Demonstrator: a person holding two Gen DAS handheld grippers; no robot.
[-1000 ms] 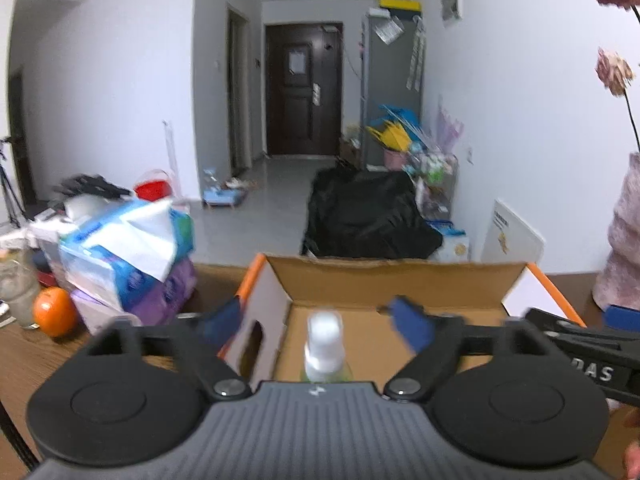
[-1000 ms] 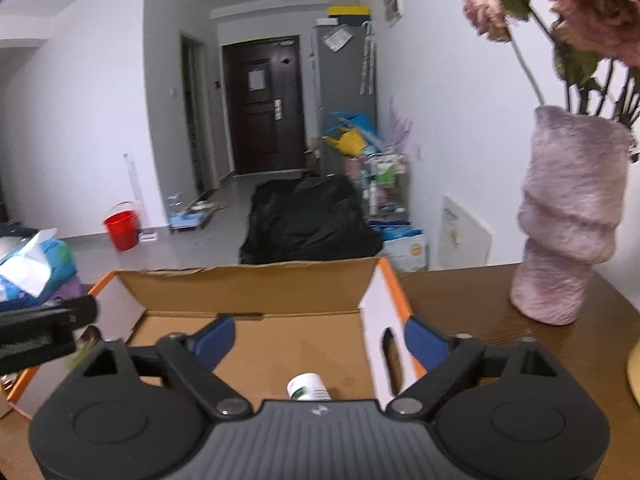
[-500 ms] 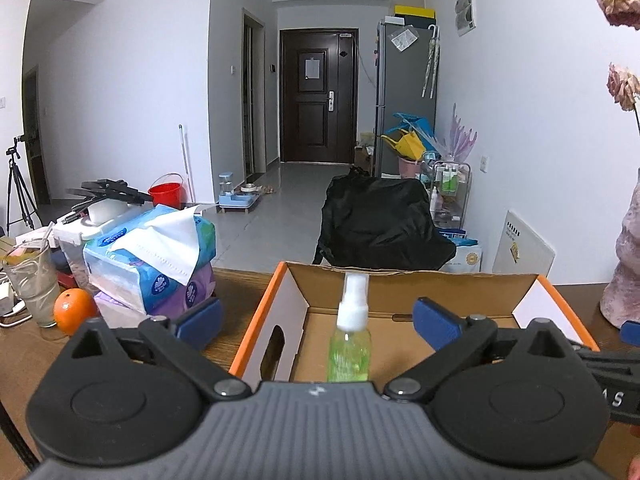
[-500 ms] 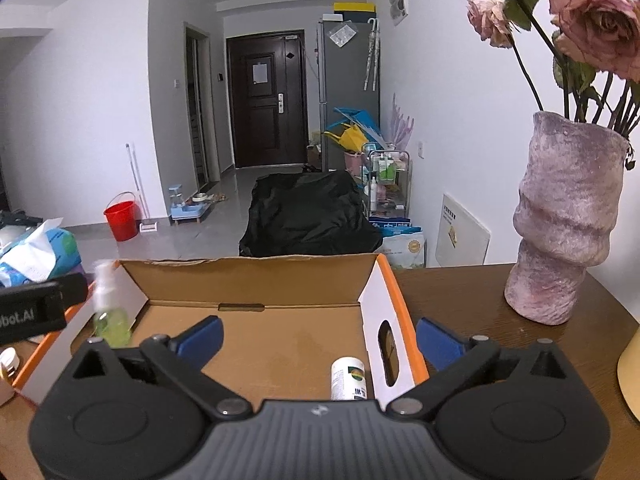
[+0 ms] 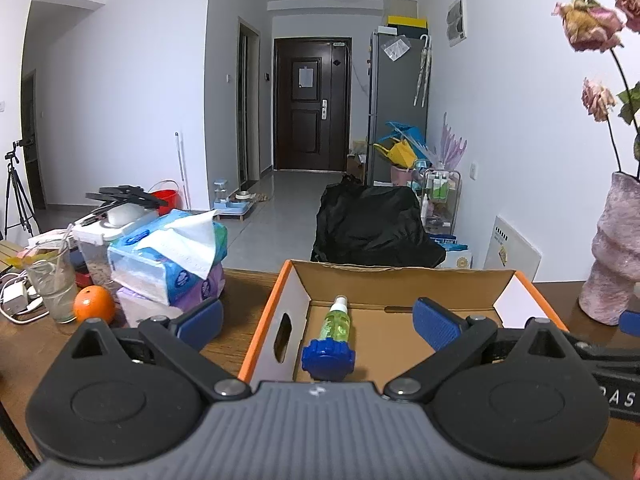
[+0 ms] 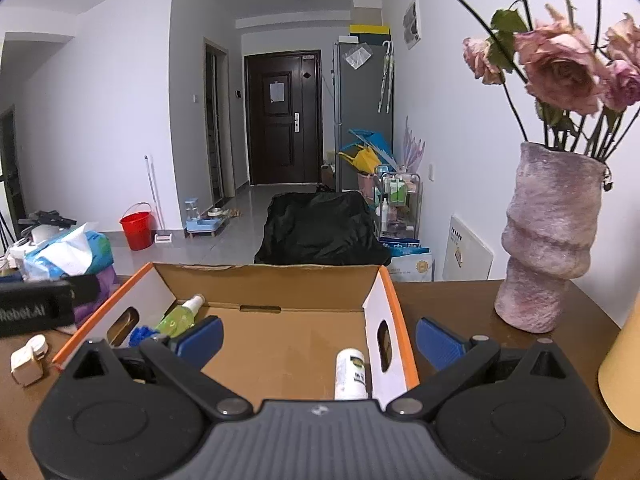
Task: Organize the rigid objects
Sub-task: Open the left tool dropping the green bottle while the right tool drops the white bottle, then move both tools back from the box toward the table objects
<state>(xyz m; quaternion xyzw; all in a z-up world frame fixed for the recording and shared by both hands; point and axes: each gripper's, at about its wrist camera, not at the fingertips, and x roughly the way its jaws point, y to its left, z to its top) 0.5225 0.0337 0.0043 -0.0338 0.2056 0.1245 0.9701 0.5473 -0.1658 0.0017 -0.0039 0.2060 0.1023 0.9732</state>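
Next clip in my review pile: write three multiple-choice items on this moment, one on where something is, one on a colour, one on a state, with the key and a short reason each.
1. Where does the green spray bottle lie?
A. Inside the cardboard box, near its left wall
B. On the table beside the orange
C. In the vase

2. What colour is the ribbed cap in front of the spray bottle?
A. Red
B. Blue
C. Yellow

3. How does the left gripper stand?
A. Shut on the spray bottle
B. Shut on the white bottle
C. Open, holding nothing

Key: 1 A, the bottle lies flat on the box floor by the wall with the handle cutout. 2 B, the cap is plainly blue. 3 C, the blue pads are wide apart and the bottle lies free between them.
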